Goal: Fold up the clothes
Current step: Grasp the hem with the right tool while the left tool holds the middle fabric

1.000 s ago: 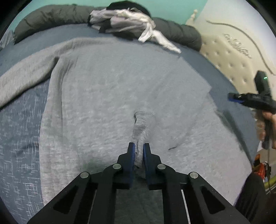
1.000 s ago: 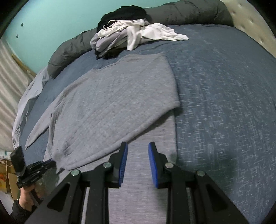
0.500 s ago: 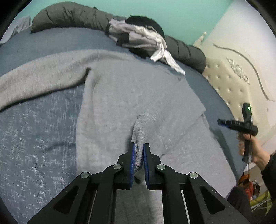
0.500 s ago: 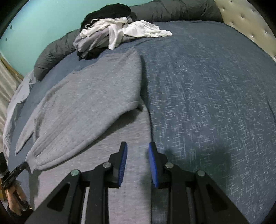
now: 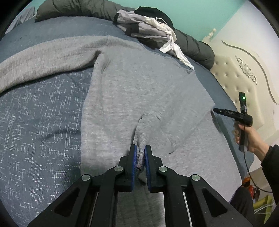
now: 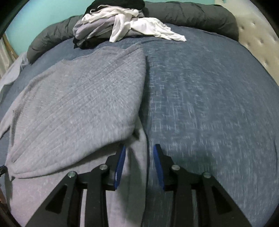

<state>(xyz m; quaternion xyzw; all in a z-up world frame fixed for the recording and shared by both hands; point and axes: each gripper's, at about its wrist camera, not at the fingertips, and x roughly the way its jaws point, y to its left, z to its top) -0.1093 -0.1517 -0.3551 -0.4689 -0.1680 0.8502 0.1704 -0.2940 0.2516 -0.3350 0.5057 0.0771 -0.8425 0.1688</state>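
A grey knit sweater (image 5: 139,87) lies spread on the blue bed (image 5: 34,113), one sleeve stretched out to the left. My left gripper (image 5: 139,148) is shut on a raised pinch of its fabric near the middle. In the right wrist view a folded-over layer of the sweater (image 6: 78,104) lies on a lower layer. My right gripper (image 6: 139,148) hangs low over that lower layer's edge. Its jaws are opening, the cloth's edge runs between them, and the pads do not press it. In the left wrist view a hand (image 5: 251,138) holds the right gripper (image 5: 216,110) at the sweater's right side.
A pile of white, grey and black clothes (image 6: 122,26) sits at the far side of the bed, against a rolled dark duvet (image 6: 191,12). A cream tufted headboard (image 5: 235,78) stands on the right. Bare blue bedding (image 6: 209,104) stretches right of the sweater.
The left gripper has carried its pinched fold sideways, and the folded layer's edge has drawn left in the right view. The right gripper has sunk to the sweater's edge and its jaws have widened.
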